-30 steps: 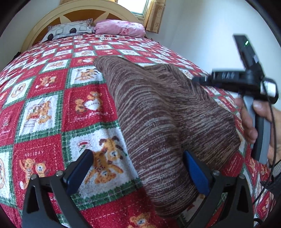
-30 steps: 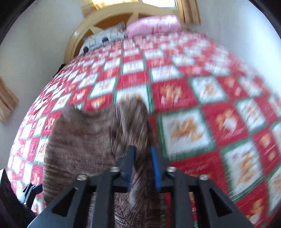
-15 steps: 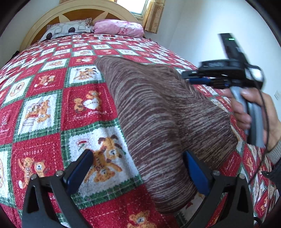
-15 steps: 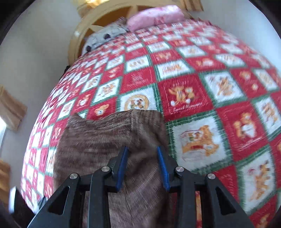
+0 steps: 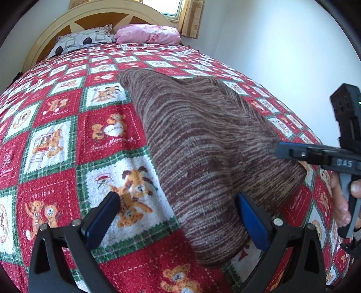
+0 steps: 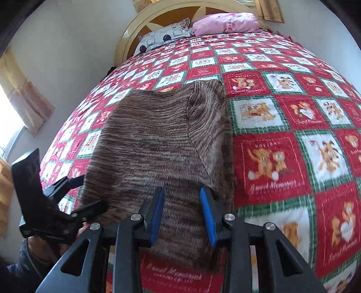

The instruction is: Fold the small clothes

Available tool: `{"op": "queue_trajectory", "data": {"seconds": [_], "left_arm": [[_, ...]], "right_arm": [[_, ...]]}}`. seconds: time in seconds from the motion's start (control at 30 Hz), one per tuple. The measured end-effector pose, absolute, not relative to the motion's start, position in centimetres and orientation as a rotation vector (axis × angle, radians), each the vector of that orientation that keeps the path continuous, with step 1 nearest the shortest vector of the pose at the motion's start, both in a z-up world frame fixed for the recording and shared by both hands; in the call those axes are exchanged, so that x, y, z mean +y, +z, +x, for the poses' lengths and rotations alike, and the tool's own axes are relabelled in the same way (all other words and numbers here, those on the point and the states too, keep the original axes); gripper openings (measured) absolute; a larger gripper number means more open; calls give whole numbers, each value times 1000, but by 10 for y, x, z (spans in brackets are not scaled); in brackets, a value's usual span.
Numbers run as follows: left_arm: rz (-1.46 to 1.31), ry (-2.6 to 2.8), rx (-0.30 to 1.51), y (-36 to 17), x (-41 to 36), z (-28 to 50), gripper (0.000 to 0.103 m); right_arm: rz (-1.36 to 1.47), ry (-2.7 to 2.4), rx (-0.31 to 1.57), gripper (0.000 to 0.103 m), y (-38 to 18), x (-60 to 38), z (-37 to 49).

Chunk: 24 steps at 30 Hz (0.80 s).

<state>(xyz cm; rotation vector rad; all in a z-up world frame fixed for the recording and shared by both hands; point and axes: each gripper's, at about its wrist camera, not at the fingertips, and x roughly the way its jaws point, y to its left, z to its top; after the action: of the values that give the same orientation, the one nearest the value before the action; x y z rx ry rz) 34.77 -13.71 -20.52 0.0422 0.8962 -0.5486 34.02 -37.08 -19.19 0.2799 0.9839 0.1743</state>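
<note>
1. Left wrist view, handling: knitwear, one brown striped garment [image 5: 203, 144], lies flat on the quilt [image 5: 67, 139] and runs from the near edge up toward the headboard [image 5: 74, 20]. It looks soft, light and limp, so I judge it will sag and slide on itself unless it is lifted at a hem or corner with both layers pinched together.
2. Left wrist view, grip: the left gripper [image 5: 178, 216] hovers over the garment's near end with its jaws spread wide; one blue pad sits over bare quilt, the other over the knit, and neither pinches anything. The right gripper [image 5: 284, 149] pokes in at the garment's far side from the headboard's right, carried by a hand [image 5: 343, 202]; its jaws cannot be read from here.
3. Left wrist view, count: one garment, one quilt, one headboard, two pillows, a patterned one [image 5: 83, 40] and a pink one [image 5: 149, 33], both against the headboard.
4. Right wrist view, handling: the garment [image 6: 158, 139] shows a folded flap along the edge toward the headboard's right, with a visible seam. The thick doubled edge seems the surest place to grab.
5. Right wrist view, grip: the right gripper [image 6: 182, 216] stands above the garment's near end, jaws partly apart, cloth seen between them but not squeezed. The left gripper [image 6: 74, 193] reaches the garment's other edge.
6. Right wrist view, count: one garment, two grippers, two pillows at the headboard [image 6: 144, 24].
</note>
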Motion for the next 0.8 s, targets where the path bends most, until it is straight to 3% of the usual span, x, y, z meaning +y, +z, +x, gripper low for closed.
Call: {"op": "queue_trajectory", "data": {"seconds": [0.17, 0.4, 0.8], "left_arm": [[44, -549, 896, -205, -137, 345, 103], [59, -547, 898, -206, -138, 342, 103], [72, -541, 901, -206, -140, 343, 103]], "right_arm": [[264, 182, 887, 36, -169, -367, 311], [239, 149, 962, 36, -199, -367, 293], [178, 152, 981, 36, -198, -368, 280]]}}
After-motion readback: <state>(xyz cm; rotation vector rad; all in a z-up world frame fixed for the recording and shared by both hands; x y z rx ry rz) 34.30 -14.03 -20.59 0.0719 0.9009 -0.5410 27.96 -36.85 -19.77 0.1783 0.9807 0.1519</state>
